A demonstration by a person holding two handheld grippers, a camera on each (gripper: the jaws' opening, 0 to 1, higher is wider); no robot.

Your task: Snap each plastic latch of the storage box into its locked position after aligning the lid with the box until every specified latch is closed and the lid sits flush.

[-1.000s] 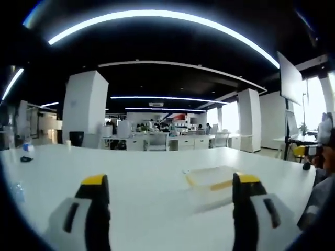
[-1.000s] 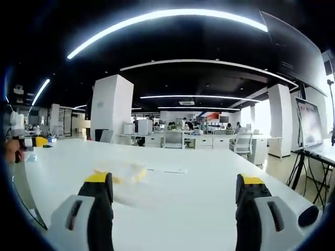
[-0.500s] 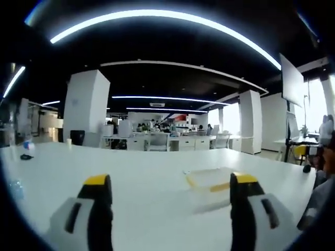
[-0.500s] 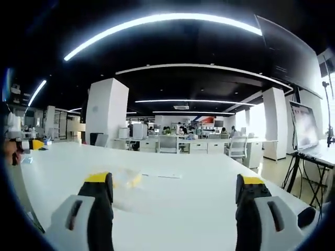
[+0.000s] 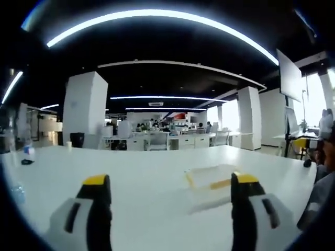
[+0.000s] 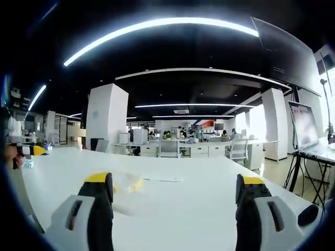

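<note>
A clear plastic storage box with yellow latches rests on the white table, ahead and to the right in the left gripper view, partly behind the right jaw. In the right gripper view the same box lies ahead on the left, just past the left jaw. My left gripper stands open above the table with nothing between its yellow-tipped jaws. My right gripper is open too and holds nothing. The other gripper, held in a hand, shows at the far left of the right gripper view.
A small dark object and a cup sit at the table's far left. A thin strip lies on the table beyond the box. Monitors on stands rise at the right. Desks and chairs fill the background.
Both views have drifted slightly with the hands; the right gripper view has tilted up a little. The box has not moved and both grippers stay open.
</note>
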